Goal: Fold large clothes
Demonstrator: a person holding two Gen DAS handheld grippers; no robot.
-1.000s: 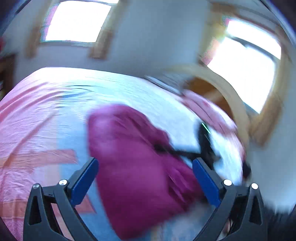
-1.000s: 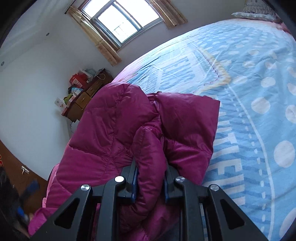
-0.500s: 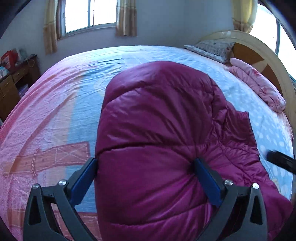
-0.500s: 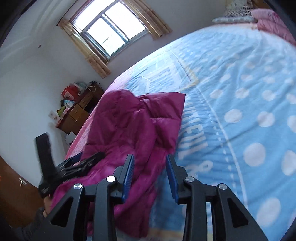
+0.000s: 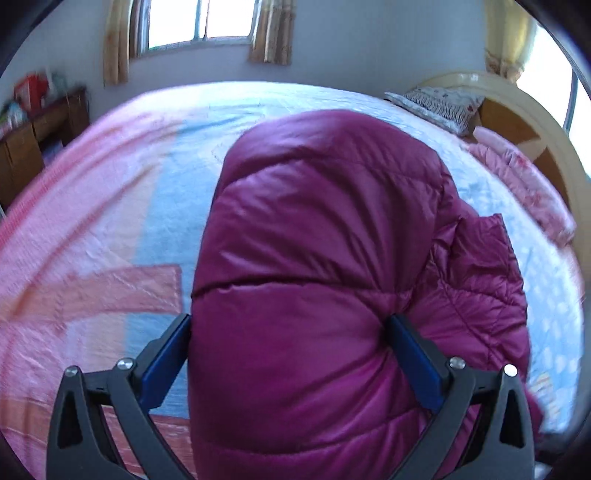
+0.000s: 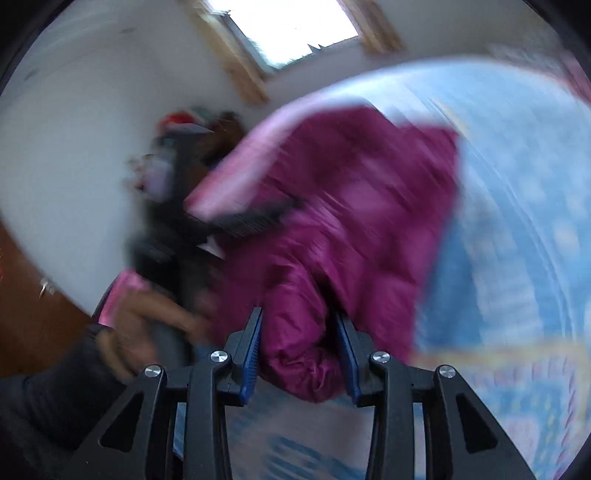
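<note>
My left gripper (image 5: 291, 354) squeezes the puffy jacket (image 5: 325, 258); my right gripper (image 6: 299, 354) straddles a soft, slippery fold at bottom centre, grip unclear. I'd pinch seams.

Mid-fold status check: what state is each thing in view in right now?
down jacket: partly folded, bunched up on the bed.
left gripper: clamped wide on a thick jacket fold.
right gripper: open, jaws just opened; a jacket fold between them, not pinched.
curtains: drawn aside.

White walls (image 5: 351, 44), curtained window (image 5: 201, 18), wooden dresser (image 5: 33, 136)
</note>
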